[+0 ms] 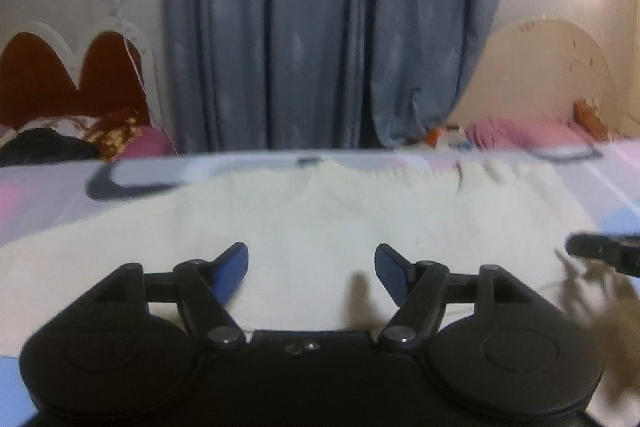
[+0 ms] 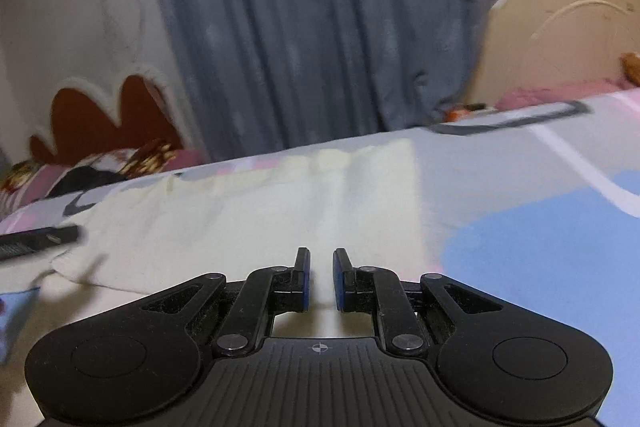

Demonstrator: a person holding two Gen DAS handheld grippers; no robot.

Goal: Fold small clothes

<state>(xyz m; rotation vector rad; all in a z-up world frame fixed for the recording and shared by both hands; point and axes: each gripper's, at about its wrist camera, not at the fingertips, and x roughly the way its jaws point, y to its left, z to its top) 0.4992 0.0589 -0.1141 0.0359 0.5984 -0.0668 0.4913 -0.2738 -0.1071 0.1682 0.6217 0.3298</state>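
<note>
Garment (image 1: 304, 227) before blue curtain (image 1: 320, 27)

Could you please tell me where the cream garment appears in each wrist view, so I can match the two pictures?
Left wrist: the cream garment spreads across the middle, beyond the open left tongs.
Right wrist: the cream garment lies centre-left, ahead of the right tongs.
Shared landmark: the blue curtain behind the bed.

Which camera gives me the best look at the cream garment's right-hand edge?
The right wrist view: the cream garment shows its straight right-hand edge against the bedsheet. The left wrist view shows the garment blurred, that side partly hidden behind the right claw.
</note>
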